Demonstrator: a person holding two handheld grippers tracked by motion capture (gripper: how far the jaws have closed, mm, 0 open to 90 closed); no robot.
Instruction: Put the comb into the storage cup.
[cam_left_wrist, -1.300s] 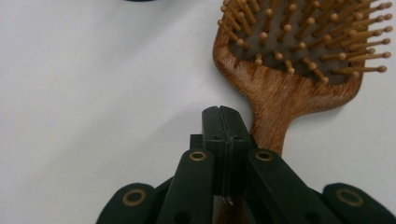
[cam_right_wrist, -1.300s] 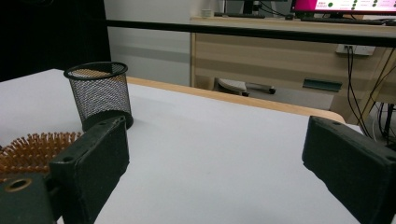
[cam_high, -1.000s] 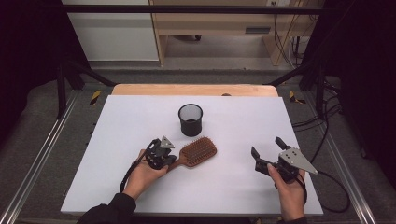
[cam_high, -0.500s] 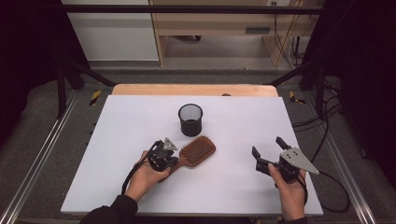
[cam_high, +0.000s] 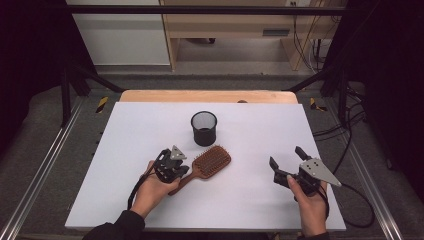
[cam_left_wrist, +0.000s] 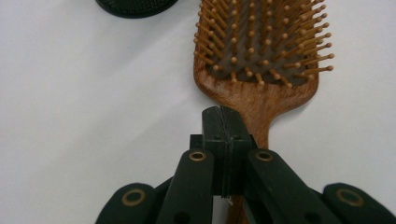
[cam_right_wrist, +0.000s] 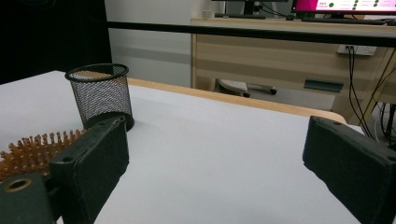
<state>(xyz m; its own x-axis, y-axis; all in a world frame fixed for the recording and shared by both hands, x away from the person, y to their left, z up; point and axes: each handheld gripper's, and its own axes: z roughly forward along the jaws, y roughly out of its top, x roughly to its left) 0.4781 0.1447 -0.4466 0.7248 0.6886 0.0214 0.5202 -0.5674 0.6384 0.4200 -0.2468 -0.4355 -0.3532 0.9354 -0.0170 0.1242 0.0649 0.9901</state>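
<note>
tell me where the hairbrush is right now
In the high view the hairbrush lies mid-table, just in front of the mesh cup, its handle at the left tool.

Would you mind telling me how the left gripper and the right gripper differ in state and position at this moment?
The left gripper has its jaws pressed together above the handle of the brown wooden paddle hairbrush, while the right gripper holds its jaws wide apart with nothing between them. The left gripper sits right at the hairbrush; the right gripper hangs off to the side, away from it and from the black mesh cup. Both are black and hand-held over the white table.
</note>
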